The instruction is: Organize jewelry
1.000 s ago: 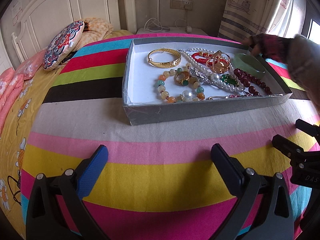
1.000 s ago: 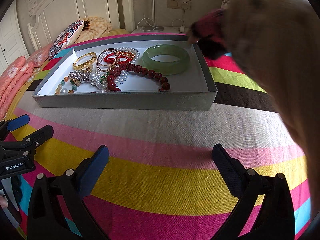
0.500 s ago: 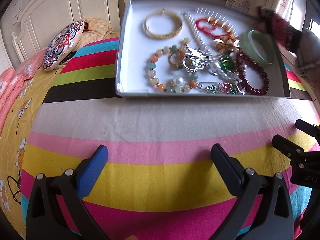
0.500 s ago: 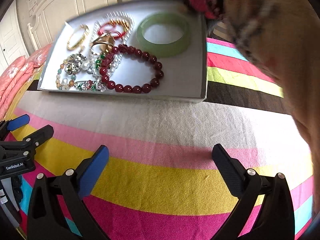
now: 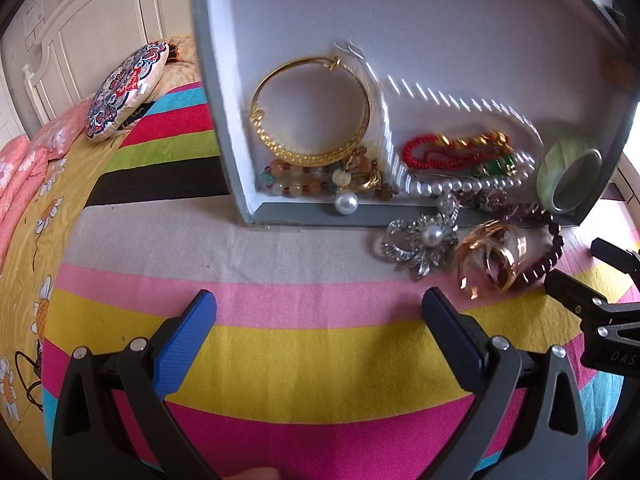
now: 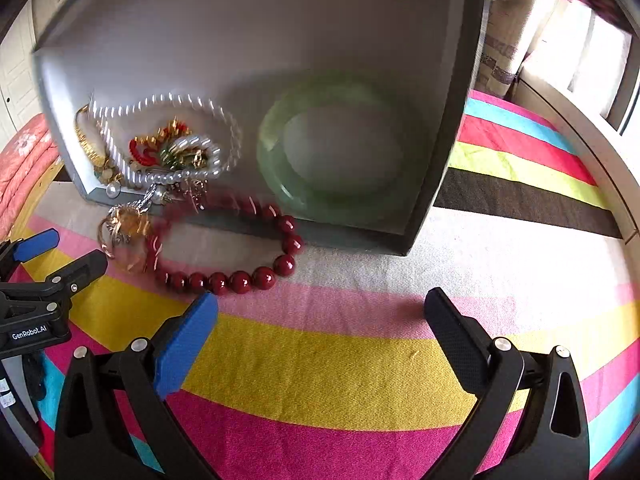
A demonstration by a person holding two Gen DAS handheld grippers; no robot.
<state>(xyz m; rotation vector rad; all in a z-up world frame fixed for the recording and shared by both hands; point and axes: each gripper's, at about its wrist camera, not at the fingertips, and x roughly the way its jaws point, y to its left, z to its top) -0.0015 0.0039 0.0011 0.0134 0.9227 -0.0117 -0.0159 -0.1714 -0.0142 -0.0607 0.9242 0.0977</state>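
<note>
A: Jaws first. Left gripper [image 5: 318, 310]?

B: Spread wide, nothing between the fingers, low over the striped bedspread [image 5: 320, 372]. Right gripper [image 6: 320, 308] same: wide apart, empty, above the yellow and pink stripes.

A: Nearest jewelry?

B: Dark red bead bracelet [image 6: 240, 268], glossy round beads, lying out on the bedspread just ahead of the right gripper's blue finger [image 6: 186, 344]. Its far end is blurred near the tray edge.

A: Next out?

B: Rose-gold rings cluster [image 5: 490, 256] on the cloth, touching the red beads. Just beside it a silver flower brooch [image 5: 420, 246] with a pearl centre, also on the cloth.

A: Tray?

B: Grey tray [image 5: 224, 120], white inside, tipped up steeply, open side facing the cameras, lower edge on the bedspread. The rest is piled at that low edge.

A: List it.

B: Gold bangle [image 5: 310, 114], thin hoop with a textured lower part. Under it a pastel stone bead strand [image 5: 296, 184] with one big pearl [image 5: 346, 202] hanging over the lip. Red cord bracelet [image 5: 444, 152] with gold bits, white pearl necklace [image 5: 460, 186] partly motion-streaked, something green [image 5: 496, 166] among it, can't tell what.

A: Green bangle?

B: Jade bangle [image 6: 340, 148], pale translucent green, thick, at the tray's lower right corner, blurred.

A: Background?

B: Patterned round cushion [image 5: 126, 90] near the white headboard [image 5: 100, 40].
</note>
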